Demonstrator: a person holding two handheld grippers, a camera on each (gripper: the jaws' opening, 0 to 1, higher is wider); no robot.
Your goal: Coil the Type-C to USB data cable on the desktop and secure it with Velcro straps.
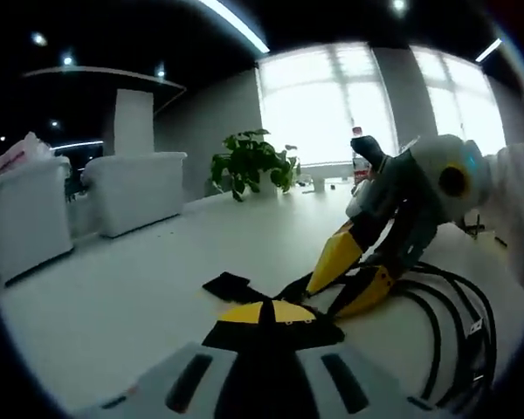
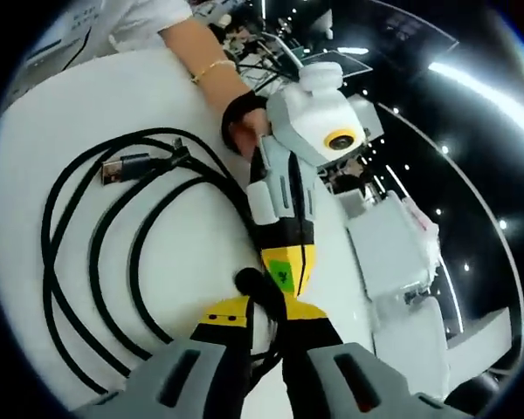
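- The left gripper has its yellow-tipped jaws closed, and a black Velcro strap runs out from them to lie flat on the white desktop just ahead and to the left. I judge it is pinching the strap's near end so the strap stays put while the cable is bound.
- Straight across from it, the right gripper comes in from the right, its yellow jaws pressed down where strap and cable meet; that pinch likely keeps the bundle from springing apart.
- The black data cable lies looped in several turns on the desktop, left of the right gripper in its own view, with the metal USB plug at the far side of the coil. The loops appear gathered toward the jaws.
- In the right gripper view, its jaws look closed on a black loop, cable or strap, I cannot tell which.
- A person's hand holds the left gripper's handle.
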